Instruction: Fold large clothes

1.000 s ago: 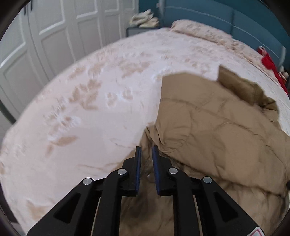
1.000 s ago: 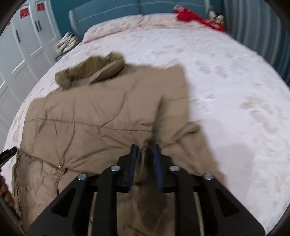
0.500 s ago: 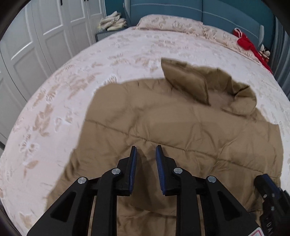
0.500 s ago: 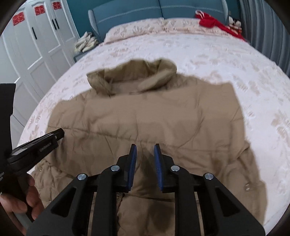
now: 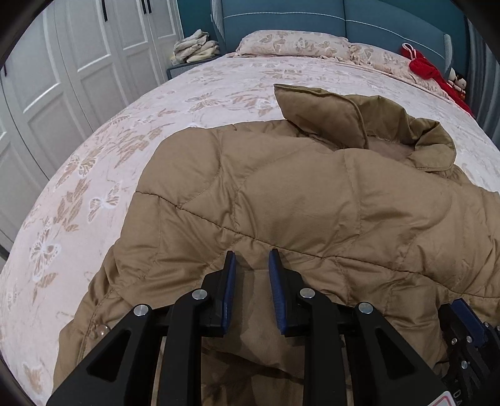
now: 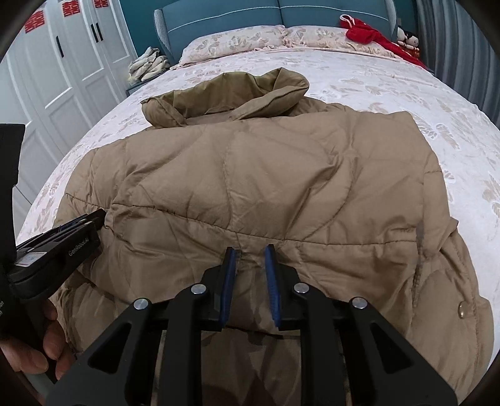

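Both grippers' jaws (image 5: 252, 259) (image 6: 250, 254) pinch the jacket (image 5: 297, 203) fold; its hem is hidden.

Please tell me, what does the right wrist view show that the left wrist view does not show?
Only the right wrist view shows the person's hand holding the left gripper, the red paper signs on the wardrobe doors, and a metal snap at the jacket's right edge.

Only the left wrist view shows a snap at the jacket's left edge, and the right gripper from the side.

Both show the tan quilted jacket on the bed, its collar, the pillows, red cloth and blue headboard.
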Action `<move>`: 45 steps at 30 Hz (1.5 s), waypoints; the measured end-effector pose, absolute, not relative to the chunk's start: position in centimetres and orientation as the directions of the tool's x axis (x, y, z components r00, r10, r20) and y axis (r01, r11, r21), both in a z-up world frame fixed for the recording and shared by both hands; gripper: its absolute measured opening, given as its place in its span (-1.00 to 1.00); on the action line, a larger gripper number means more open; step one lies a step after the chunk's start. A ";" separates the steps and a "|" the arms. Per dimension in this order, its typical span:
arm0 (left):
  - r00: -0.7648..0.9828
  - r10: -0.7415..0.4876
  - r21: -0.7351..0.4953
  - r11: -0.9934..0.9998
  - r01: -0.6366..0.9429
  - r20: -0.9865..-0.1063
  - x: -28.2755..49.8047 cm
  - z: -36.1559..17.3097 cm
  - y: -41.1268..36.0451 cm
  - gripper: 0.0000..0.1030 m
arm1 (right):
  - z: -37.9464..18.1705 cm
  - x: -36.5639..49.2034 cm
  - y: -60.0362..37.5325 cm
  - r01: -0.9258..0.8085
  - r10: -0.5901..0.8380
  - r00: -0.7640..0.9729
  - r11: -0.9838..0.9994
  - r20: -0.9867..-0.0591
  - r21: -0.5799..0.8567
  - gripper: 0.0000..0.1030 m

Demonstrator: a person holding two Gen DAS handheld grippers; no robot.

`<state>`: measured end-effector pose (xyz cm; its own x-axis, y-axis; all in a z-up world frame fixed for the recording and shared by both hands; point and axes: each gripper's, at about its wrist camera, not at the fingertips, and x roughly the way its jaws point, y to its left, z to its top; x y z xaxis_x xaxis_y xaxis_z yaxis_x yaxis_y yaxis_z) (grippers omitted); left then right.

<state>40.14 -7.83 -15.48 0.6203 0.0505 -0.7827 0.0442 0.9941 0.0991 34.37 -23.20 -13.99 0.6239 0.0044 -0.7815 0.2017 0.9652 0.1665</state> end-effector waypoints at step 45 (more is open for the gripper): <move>0.576 -0.298 -0.353 0.936 0.017 -0.761 46.4 -5.9 -2.2 0.33 | -6.9 34.9 -29.8 0.253 0.129 0.700 0.875 -0.703 0.413 -0.10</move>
<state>46.43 -2.23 -5.88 0.5762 -0.2975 -0.7612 0.0169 0.9355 -0.3528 34.88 -29.79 -6.86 0.6997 0.1293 -0.7026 0.2526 0.8752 0.4126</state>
